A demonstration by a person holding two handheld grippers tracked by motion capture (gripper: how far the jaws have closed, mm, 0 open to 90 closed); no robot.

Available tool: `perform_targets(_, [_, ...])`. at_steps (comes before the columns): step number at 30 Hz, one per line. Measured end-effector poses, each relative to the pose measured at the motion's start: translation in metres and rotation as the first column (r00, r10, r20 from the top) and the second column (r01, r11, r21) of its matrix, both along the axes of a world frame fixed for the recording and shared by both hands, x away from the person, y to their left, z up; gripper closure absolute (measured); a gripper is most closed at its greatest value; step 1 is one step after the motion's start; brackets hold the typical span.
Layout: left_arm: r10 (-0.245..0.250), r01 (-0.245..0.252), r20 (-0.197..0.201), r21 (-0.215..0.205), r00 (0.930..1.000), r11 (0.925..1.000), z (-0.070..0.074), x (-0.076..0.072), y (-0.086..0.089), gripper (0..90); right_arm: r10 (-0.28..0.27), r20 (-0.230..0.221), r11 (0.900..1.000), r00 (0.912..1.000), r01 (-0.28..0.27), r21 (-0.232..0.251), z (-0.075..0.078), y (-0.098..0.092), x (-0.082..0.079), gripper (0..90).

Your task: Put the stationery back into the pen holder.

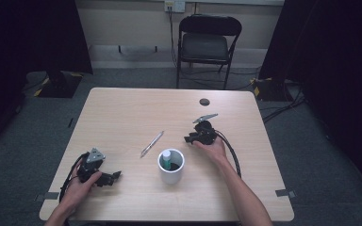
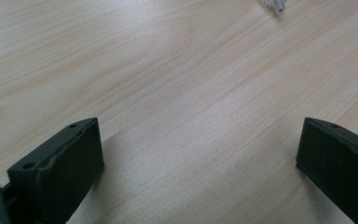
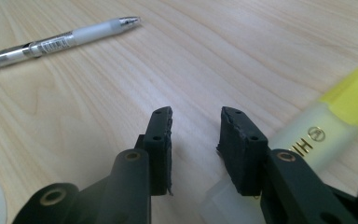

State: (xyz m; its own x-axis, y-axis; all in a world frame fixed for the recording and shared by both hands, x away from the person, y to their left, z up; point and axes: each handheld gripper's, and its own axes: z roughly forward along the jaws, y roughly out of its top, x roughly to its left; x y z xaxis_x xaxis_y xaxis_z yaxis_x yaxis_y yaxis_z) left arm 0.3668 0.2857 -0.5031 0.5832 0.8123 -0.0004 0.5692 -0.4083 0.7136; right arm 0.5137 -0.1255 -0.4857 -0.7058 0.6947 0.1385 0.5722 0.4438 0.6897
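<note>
Here the right gripper (image 3: 195, 116) is hovering with jaws nearly shut and empty, a highlighter (image 3: 321, 135) with a yellow cap and pale barrel lying just beside it, while the left gripper (image 2: 198, 140) is gaping wide over the table (image 2: 177, 70).

The white cup (image 1: 170, 166) stands in the middle near the front, with the pen (image 1: 152, 143) just behind it on the left. The table (image 1: 122, 108) is bare at the far left. A highlighter (image 3: 326, 135) lies right beside the right gripper (image 3: 195, 122).
</note>
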Motion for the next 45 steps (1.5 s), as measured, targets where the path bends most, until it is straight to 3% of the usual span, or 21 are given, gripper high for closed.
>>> perform_targets(6, [0.0,0.0,0.0,0.0,1.0,1.0,0.0,0.0,0.0,0.0,-0.029,0.04,0.999,0.9988,0.028,0.02,0.011,-0.017,-0.01,58.7])
perform_targets(11, [0.0,0.0,0.0,0.0,1.0,1.0,0.0,0.0,0.0,0.0,-0.1,0.081,0.995,0.9917,0.099,0.018,0.02,-0.027,-0.01,51.6])
perform_targets(19, [0.0,0.0,0.0,0.0,1.0,1.0,0.0,0.0,0.0,0.0,-0.147,0.071,0.988,0.9866,0.15,-0.038,0.006,-0.027,-0.003,45.2])
perform_targets(31, [0.0,0.0,0.0,0.001,1.0,1.0,0.0,0.0,0.0,0.0,-0.164,0.069,0.983,0.984,0.169,-0.076,0.002,-0.029,-0.001,60.2])
perform_targets(36, [0.0,0.0,0.0,0.0,1.0,1.0,0.0,0.0,0.0,0.0,-0.169,0.058,0.983,0.984,0.172,-0.06,0.001,-0.033,-0.001,65.3])
perform_targets(45, [0.0,0.0,0.001,0.0,1.0,1.0,0.0,0.0,0.0,0.0,-0.15,0.057,0.987,0.987,0.153,-0.046,0.0,-0.037,-0.009,66.0])
